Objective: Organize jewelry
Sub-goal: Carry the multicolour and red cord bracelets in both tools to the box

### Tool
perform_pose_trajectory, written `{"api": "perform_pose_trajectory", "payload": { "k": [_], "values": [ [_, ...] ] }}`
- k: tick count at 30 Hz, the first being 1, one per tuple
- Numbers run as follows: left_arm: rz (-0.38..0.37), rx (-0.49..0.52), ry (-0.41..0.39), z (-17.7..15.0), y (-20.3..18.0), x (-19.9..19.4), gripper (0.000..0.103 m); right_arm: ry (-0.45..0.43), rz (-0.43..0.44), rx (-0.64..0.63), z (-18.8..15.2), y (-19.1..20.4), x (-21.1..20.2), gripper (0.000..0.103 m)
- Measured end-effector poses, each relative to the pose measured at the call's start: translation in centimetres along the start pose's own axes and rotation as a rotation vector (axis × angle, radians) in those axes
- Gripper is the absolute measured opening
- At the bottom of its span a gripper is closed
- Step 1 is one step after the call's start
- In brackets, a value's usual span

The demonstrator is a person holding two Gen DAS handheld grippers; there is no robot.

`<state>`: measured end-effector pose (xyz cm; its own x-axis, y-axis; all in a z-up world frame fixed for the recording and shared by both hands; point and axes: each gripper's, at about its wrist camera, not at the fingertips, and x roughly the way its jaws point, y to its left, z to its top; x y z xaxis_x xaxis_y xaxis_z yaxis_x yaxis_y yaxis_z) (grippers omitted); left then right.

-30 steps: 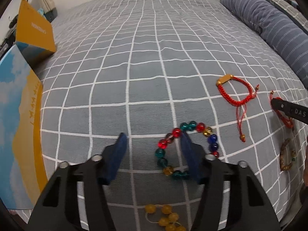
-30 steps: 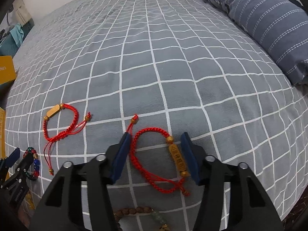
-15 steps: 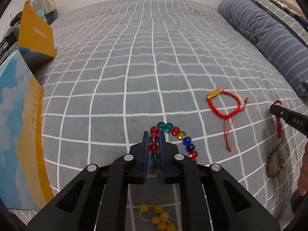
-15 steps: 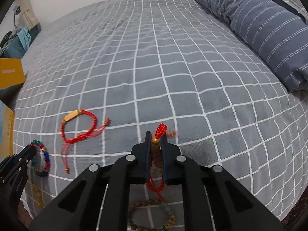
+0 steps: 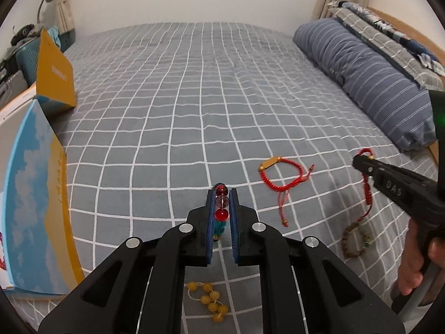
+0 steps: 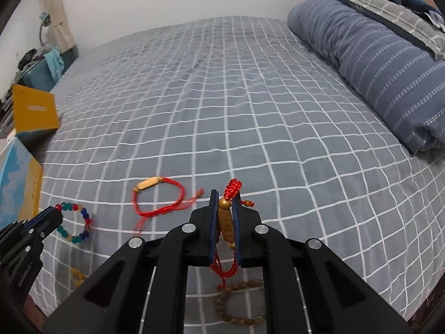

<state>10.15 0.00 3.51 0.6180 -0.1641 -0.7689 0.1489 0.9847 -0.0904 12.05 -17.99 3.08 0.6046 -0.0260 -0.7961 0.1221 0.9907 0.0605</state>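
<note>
My left gripper (image 5: 221, 192) is shut on a bracelet of coloured glass beads (image 5: 221, 208) and holds it lifted off the bed; the bracelet also shows in the right wrist view (image 6: 75, 222). My right gripper (image 6: 225, 194) is shut on a red cord bracelet with a gold tube bead (image 6: 226, 225), raised above the bed; it hangs from that gripper in the left wrist view (image 5: 367, 189). A second red cord bracelet (image 5: 281, 175) lies on the grey checked bedspread (image 5: 194, 97) between the grippers. It also shows in the right wrist view (image 6: 158, 200).
A yellow bead bracelet (image 5: 208, 300) lies near the bed's front edge. A brown wooden bead bracelet (image 5: 356, 239) lies at the right. A blue and yellow box (image 5: 36, 200) and an orange box (image 5: 54, 72) stand at the left. A striped pillow (image 5: 367, 75) lies along the right.
Both grippers closed on their bracelets and lifted them off the bedspread. Both views rose and pulled back.
</note>
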Motion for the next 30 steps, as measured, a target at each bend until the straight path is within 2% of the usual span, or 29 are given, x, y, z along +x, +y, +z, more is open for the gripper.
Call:
{"api": "perform_pose_trajectory", "payload": {
  "k": [3, 13, 18, 24, 30],
  "values": [
    [-0.004, -0.001, -0.021, 0.3, 0.3, -0.9, 0.009, -0.020, -0.006, -0.016, -0.1, 0.8, -0.8, 0.009],
    [0.062, -0.023, -0.074, 1.1, 2.9, -3.0, 0.009, -0.040, 0.000, -0.058, -0.6, 4.9, -1.6, 0.009],
    [0.059, -0.051, -0.112, 1.6, 5.0, -5.1, 0.009, -0.079, 0.004, -0.078, -0.3, 7.5, -3.2, 0.009],
    [0.042, -0.056, -0.140, 1.9, 6.2, -6.9, 0.009, -0.070, 0.032, -0.045, 0.1, 9.3, -3.8, 0.009],
    [0.066, -0.077, -0.182, 2.2, 7.7, -8.9, 0.009, -0.081, 0.035, -0.046, 0.3, 11.5, -5.0, 0.009]
  ]
}}
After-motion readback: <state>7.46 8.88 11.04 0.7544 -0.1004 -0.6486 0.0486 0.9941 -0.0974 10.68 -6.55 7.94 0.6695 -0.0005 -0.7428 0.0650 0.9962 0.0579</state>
